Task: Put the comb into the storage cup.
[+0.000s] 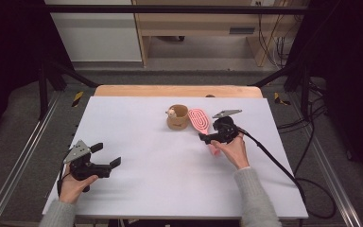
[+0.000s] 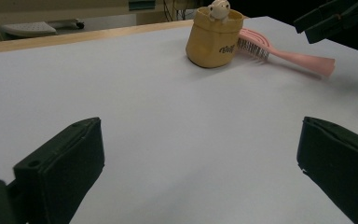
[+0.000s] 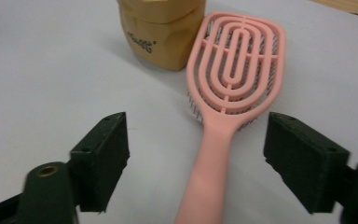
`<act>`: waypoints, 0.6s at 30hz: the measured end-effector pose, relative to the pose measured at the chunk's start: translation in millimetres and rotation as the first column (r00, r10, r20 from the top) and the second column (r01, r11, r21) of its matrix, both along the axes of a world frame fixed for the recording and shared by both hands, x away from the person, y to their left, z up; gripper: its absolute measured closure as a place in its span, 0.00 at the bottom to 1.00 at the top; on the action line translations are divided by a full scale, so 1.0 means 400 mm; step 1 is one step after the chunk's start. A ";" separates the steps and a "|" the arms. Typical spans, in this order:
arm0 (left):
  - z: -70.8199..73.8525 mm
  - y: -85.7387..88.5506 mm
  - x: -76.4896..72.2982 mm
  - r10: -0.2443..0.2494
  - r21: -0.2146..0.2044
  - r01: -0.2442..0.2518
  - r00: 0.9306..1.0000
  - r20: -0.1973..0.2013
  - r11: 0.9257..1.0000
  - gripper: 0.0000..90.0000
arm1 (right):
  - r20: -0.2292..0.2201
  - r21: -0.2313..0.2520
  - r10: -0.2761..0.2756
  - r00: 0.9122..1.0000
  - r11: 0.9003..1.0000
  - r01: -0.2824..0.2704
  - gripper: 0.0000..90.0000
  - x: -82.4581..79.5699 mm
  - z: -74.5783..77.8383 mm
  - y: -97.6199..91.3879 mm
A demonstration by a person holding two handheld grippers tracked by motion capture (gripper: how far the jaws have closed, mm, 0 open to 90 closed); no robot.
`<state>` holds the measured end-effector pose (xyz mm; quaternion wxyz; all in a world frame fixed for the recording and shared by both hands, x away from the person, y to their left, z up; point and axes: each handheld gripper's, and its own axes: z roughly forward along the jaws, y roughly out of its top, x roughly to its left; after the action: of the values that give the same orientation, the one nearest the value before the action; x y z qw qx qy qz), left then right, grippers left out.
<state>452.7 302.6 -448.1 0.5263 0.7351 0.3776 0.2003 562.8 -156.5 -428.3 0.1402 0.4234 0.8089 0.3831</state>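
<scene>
Even, soft light falls from above on the white table (image 1: pixel 146 142), which reads bright in the high view, while the surroundings past its left and right edges sink into near-black. Shadows are faint and short: a soft one lies under the brush (image 3: pixel 228 93) and beside the bag (image 3: pixel 161 32) in the right gripper view. No hard glare shows on the table. The high view is slightly soft and low in detail. In both gripper views the near black jaws are blurred and dark, the lower corners murkiest. The left gripper view has a cool, bluish cast, with the bag's far edge reasonably sharp.
</scene>
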 end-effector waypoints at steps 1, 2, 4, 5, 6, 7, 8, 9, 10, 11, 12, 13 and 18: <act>0.000 0.000 0.000 0.000 0.000 0.000 1.000 0.000 1.000 0.01 | -0.003 -0.011 -0.023 1.000 1.000 0.023 0.17 0.005 -0.002 -0.001; 0.000 0.000 0.000 0.000 0.001 0.000 1.000 0.000 1.000 0.01 | -0.003 -0.011 -0.023 1.000 1.000 0.023 0.17 0.005 -0.002 -0.001; 0.000 0.000 0.000 0.000 0.000 0.000 1.000 -0.001 1.000 0.01 | -0.007 -0.026 -0.038 0.999 0.999 0.038 0.13 0.009 -0.005 0.000; 0.000 0.000 0.000 0.000 0.001 0.000 1.000 0.000 1.000 0.01 | -0.007 -0.033 -0.043 0.999 0.999 0.043 0.11 0.011 -0.006 0.001; 0.000 0.000 0.000 -0.001 0.003 0.001 1.000 -0.001 1.000 0.01 | -0.007 -0.037 -0.048 0.999 0.998 0.048 0.09 0.012 -0.007 0.003; 0.000 0.000 0.000 0.000 0.002 0.000 1.000 0.000 1.000 0.01 | -0.005 -0.041 -0.046 0.999 0.998 0.046 0.08 0.014 -0.008 0.005; 0.000 0.000 0.000 0.001 0.001 -0.001 1.000 0.000 1.000 0.01 | -0.005 -0.047 -0.046 0.999 0.998 0.046 0.07 0.016 -0.009 0.007; 0.000 0.000 0.000 0.000 0.001 0.000 1.000 0.000 1.000 0.01 | -0.004 -0.048 -0.050 0.999 0.998 0.050 0.07 0.018 -0.009 0.011; 0.000 0.000 0.000 0.000 0.000 0.000 1.000 0.000 1.000 0.01 | -0.003 -0.052 -0.051 0.999 0.997 0.051 0.07 0.020 -0.009 0.015; 0.000 0.000 0.000 0.000 0.000 0.000 1.000 0.000 1.000 0.01 | -0.002 -0.054 -0.052 0.999 0.997 0.052 0.06 0.023 -0.009 0.019; 0.000 0.000 0.000 0.001 0.000 -0.001 1.000 0.000 1.000 0.01 | -0.007 -0.062 -0.055 0.998 0.997 0.054 0.06 0.029 -0.010 0.027; 0.000 0.000 0.000 0.001 -0.001 -0.001 1.000 0.000 1.000 0.01 | -0.007 -0.062 -0.055 0.998 0.997 0.054 0.06 0.029 -0.010 0.027; 0.000 0.000 0.000 0.000 0.000 0.000 1.000 0.000 1.000 0.01 | -0.024 -0.087 -0.069 0.997 0.994 0.067 0.05 0.040 -0.025 0.030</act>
<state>452.8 302.7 -448.2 0.5263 0.7350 0.3778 0.2004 578.7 -144.4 -438.1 0.1604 0.4494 0.8116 0.3370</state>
